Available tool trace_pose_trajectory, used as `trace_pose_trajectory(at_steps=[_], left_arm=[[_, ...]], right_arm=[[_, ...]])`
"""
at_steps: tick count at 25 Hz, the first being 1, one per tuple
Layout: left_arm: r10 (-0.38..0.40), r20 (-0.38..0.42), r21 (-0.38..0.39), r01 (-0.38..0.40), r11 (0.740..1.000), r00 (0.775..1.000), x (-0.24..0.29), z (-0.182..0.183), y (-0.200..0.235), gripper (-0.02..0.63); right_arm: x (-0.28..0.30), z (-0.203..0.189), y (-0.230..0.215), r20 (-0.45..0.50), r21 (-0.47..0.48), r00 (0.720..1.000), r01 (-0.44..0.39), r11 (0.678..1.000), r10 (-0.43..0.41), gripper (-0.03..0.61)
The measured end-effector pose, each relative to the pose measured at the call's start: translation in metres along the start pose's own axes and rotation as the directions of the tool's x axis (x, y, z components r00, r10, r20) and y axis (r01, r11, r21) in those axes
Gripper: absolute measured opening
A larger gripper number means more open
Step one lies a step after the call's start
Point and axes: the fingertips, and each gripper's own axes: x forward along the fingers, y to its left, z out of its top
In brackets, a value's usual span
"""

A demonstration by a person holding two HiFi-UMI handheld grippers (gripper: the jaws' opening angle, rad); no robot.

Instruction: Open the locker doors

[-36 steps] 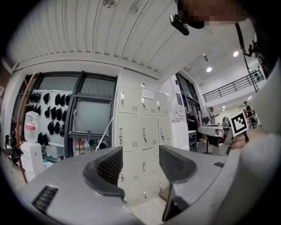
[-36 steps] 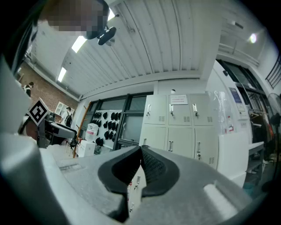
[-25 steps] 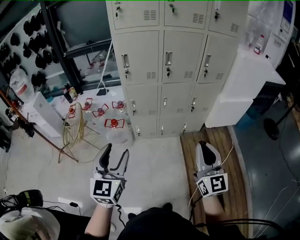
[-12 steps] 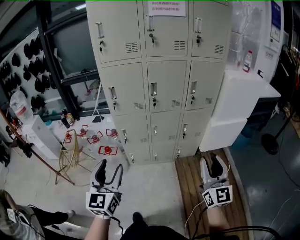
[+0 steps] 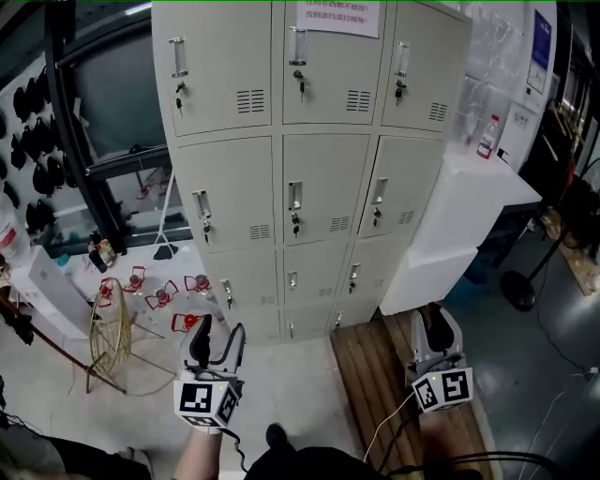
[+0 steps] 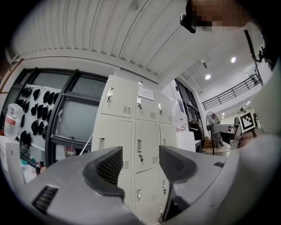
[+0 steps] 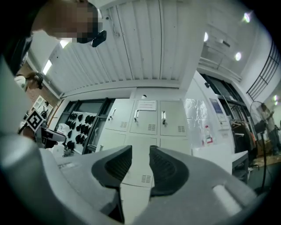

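Note:
A beige bank of lockers [image 5: 309, 178] stands ahead, three columns wide, with every door I can see closed. Each door has a handle and a key, such as the middle one [image 5: 295, 208]. A paper notice [image 5: 338, 17] is stuck on the top middle door. My left gripper [image 5: 217, 339] is held low, well short of the lockers, open and empty. My right gripper [image 5: 439, 328] hovers over the wooden boards, its jaws apart and closing, with nothing between them. The lockers [image 6: 140, 127] show between the left gripper's [image 6: 140, 162] jaws. The right gripper [image 7: 140, 165] also faces the lockers [image 7: 149, 118].
A white cabinet [image 5: 459, 216] with a bottle [image 5: 486, 137] on it abuts the lockers' right side. A wooden pallet [image 5: 375, 375] lies on the floor at the right. Left of the lockers are red-capped jugs [image 5: 159, 295], a gold wire rack [image 5: 111, 328] and a black window frame [image 5: 84, 141].
The head view has swung up, so the lockers stand taller and their top row shows. The right gripper's jaws have gone from shut to apart. Both grippers have stayed low.

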Motion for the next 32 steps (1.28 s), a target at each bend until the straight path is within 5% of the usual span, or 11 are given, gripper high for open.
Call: trace_pose_trajectory(at_steps=[9, 19, 26, 32], left_arm=[[-0.035, -0.044, -0.032, 0.033, 0.999, 0.998, 0.073, -0.049, 0.088, 0.256], [-0.037, -0.047, -0.062, 0.034, 0.998, 0.998, 0.143, -0.060, 0.120, 0.256], [0.046, 0.007, 0.007, -0.046, 0.999, 0.999, 0.198, -0.021, 0.109, 0.256], [0.121, 0.050, 0.029, -0.122, 0.992, 0.991, 0.239, 0.002, 0.090, 0.256]], right_arm=[[0.077, -0.051, 0.017, -0.110, -0.038, 0.990, 0.084, 0.996, -0.088, 0.118], [0.162, -0.050, -0.024, -0.055, -0.110, 0.993, 0.102, 0.989, -0.108, 0.118], [0.270, 0.006, -0.111, 0.072, 0.002, 0.997, -0.018, 1.000, 0.018, 0.129], [0.361, 0.058, -0.157, 0.180, 0.075, 0.967, -0.195, 0.978, 0.179, 0.130]])
